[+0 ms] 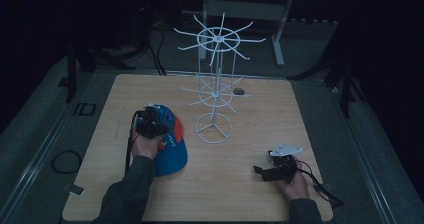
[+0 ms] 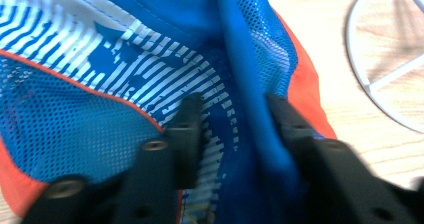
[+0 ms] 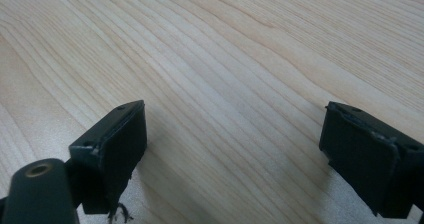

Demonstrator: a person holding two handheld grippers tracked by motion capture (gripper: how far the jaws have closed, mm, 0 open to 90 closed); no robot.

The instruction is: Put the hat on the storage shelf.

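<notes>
Close-up, left gripper [image 2: 232,116] seemingly pinching blue cap [image 2: 150,49] fold; right gripper [image 3: 232,154] spread wide over table [image 3: 225,44].

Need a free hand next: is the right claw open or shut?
Open. The right claw has its jaws spread wide over bare table, with nothing between them.

— What lies on the table?
— A blue cap [image 1: 172,151] with orange trim, mesh panels and a white striped print, near the left front of the wooden top.
— Anything near it?
— A white wire display stand [image 1: 214,79] stands upright just beside it, ringed by radiating hooks on two tiers.
</notes>
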